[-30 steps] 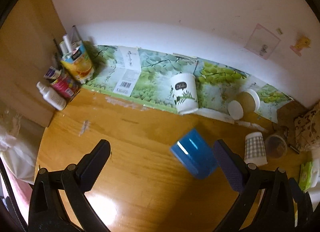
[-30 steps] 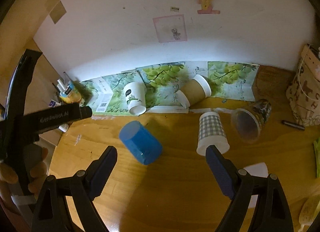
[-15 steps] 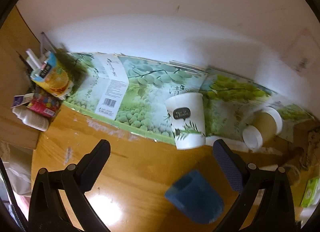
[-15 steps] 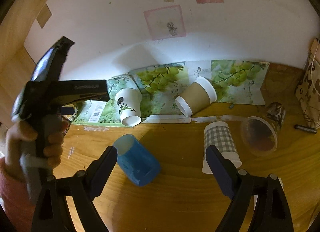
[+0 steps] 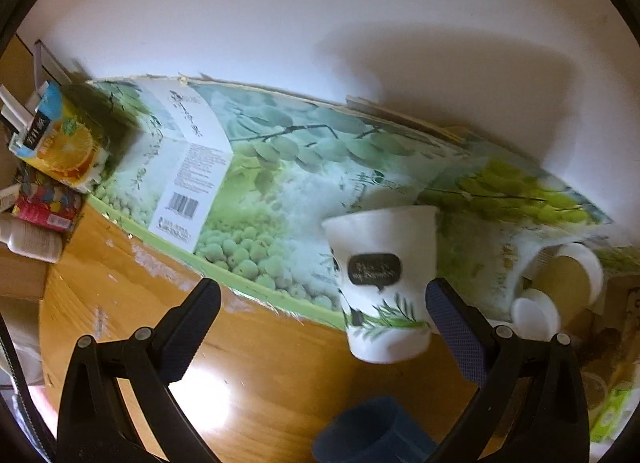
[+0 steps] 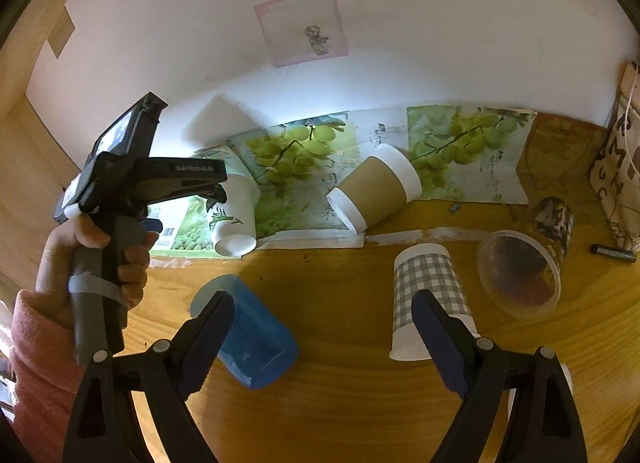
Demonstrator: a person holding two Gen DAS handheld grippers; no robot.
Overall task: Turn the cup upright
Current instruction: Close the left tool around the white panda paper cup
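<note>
A white paper cup with a leaf print (image 5: pixel 384 283) stands upside down on the grape-print cardboard (image 5: pixel 260 183), also in the right wrist view (image 6: pixel 236 215). My left gripper (image 5: pixel 320 303) is open, just short of this cup, which sits toward its right finger. A blue cup (image 6: pixel 248 335) lies on its side on the wooden table (image 6: pixel 340 403), its edge at the bottom of the left wrist view (image 5: pixel 368 431). My right gripper (image 6: pixel 324 327) is open and empty, hanging above the table between the blue cup and a checked cup (image 6: pixel 428 295).
A brown cup with white rims (image 6: pixel 374 193) lies on its side at the back. A clear plastic cup (image 6: pixel 520 275) lies on its side at right. A juice carton (image 5: pixel 60 139) and small bottles stand at the far left. A patterned bag (image 6: pixel 620 167) is at far right.
My left gripper has moved forward and toward the white leaf-print cup, which is now much larger between its fingers. The blue cup has slid to the bottom of that view. The right gripper barely moved.
</note>
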